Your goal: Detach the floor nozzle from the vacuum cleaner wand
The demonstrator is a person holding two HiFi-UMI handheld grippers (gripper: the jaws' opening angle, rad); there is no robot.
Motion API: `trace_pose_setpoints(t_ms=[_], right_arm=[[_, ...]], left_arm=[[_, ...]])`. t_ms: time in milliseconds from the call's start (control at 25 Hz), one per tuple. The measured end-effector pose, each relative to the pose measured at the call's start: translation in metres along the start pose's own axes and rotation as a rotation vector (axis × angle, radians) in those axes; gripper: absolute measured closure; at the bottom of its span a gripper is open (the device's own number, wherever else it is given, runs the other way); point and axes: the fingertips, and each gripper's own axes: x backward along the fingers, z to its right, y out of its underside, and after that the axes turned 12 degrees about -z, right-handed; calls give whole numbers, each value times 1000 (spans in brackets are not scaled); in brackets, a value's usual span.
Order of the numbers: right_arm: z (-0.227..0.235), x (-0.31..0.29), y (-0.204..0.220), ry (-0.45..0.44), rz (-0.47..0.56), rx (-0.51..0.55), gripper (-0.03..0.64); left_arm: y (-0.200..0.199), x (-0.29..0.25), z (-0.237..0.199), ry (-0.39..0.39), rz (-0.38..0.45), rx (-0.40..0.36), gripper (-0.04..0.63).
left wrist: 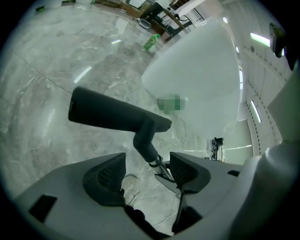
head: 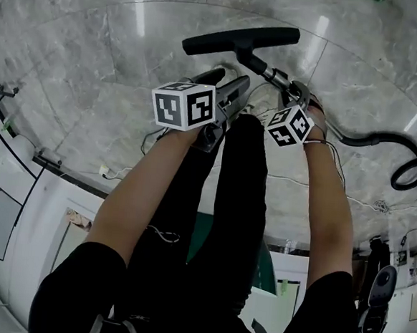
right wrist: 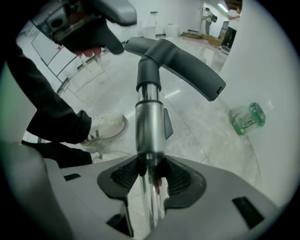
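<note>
**A:** How do the jaws of the left gripper (left wrist: 146, 172) stand?

**B:** Apart. The dark floor nozzle (left wrist: 112, 114) lies beyond them. Its neck comes down into the gap, where the shiny wand (left wrist: 161, 168) runs just beside the right pad (left wrist: 183, 169), well clear of the left one.

**A:** And farther off?

**B:** Grey marble floor (left wrist: 51, 70), with a green bottle (left wrist: 151, 42) lying far away.

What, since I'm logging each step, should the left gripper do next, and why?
Probably ease the left gripper forward and close on the neck of the nozzle. Its jaws stand open and empty, the neck ahead of them, while the right gripper clamps the wand; the nozzle is still attached.
</note>
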Motion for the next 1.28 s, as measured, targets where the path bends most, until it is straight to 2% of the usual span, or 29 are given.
trace_pose_setpoints(t_ms=[160, 200, 360, 480, 560, 760, 880, 1040, 1120, 1200, 1280], right_arm=[[-2, 64, -20, -7, 116, -30, 445], [-6, 77, -25, -17, 139, -29, 445], [-30, 127, -44, -85, 230, 2, 445], [-43, 154, -52, -132, 274, -14, 445], [-44, 159, -53, -142, 279, -27, 445], [-44, 159, -63, -79, 334, -29, 446], [-36, 155, -79, -40, 387, -59, 445], [-38, 162, -77, -22, 420, -72, 452], [-39, 167, -69, 4, 396, -56, 546], [-48, 174, -63, -18, 374, -45, 554], [-61, 180, -59, -112, 378, -16, 555]], left_arm=[[-12, 9, 16, 22, 66, -3, 303], [-15, 12, 24, 43, 87, -14, 276], [-39, 38, 57, 152, 216, -17, 276], [-54, 61, 67, 186, 316, 11, 281], [-55, 69, 69, 204, 338, 16, 470], [-45, 89, 95, 212, 392, -150, 477], [-43, 100, 130, 266, 390, -262, 477], [-32, 100, 148, 269, 358, -324, 476], [-27, 101, 155, 280, 339, -352, 476], [-19, 106, 160, 316, 317, -385, 477], [-14, 112, 167, 359, 318, -440, 477]])
